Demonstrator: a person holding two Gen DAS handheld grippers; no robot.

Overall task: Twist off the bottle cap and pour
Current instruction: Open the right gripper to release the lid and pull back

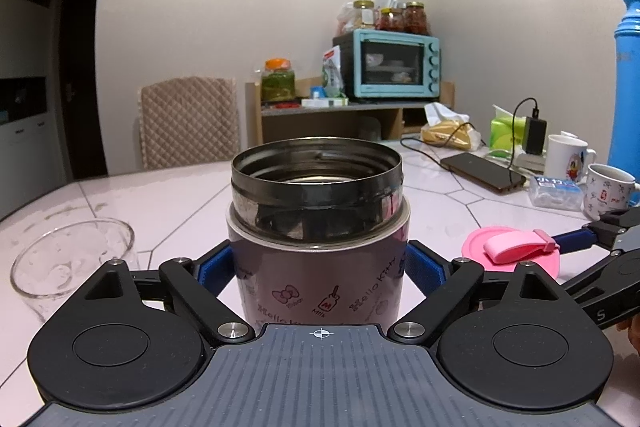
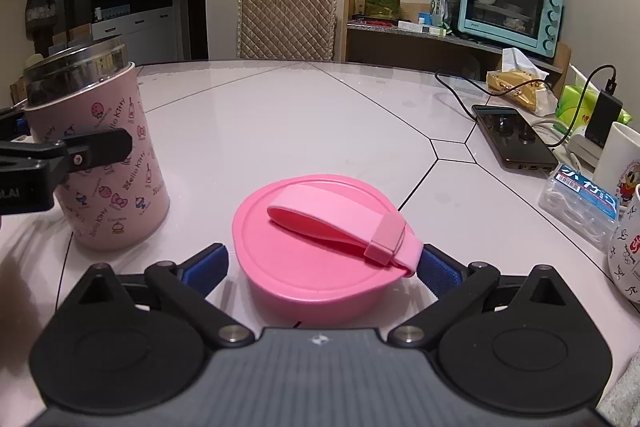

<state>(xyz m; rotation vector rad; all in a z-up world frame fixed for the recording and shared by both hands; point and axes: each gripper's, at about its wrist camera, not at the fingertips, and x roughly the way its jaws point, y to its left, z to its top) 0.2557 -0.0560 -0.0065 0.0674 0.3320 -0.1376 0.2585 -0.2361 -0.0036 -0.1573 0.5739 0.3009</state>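
Note:
A pink Hello Kitty bottle (image 1: pixel 316 267) with an open steel mouth stands upright on the table; it also shows in the right wrist view (image 2: pixel 108 163). My left gripper (image 1: pixel 320 267) is shut on its body, blue pads on both sides. The pink cap (image 2: pixel 316 251) with a strap lies flat on the table to the bottle's right, also seen in the left wrist view (image 1: pixel 508 251). My right gripper (image 2: pixel 320 267) straddles the cap; its left pad stands apart from the rim, its right pad is at the strap. A clear glass (image 1: pixel 72 259) stands left of the bottle.
A phone (image 2: pixel 512 143) on a charging cable, a plastic box (image 2: pixel 580 203), mugs (image 1: pixel 608 191) and a blue flask (image 1: pixel 628 87) crowd the table's right side. A chair (image 2: pixel 286 23) and a shelf with a teal oven (image 2: pixel 508 7) stand behind the table.

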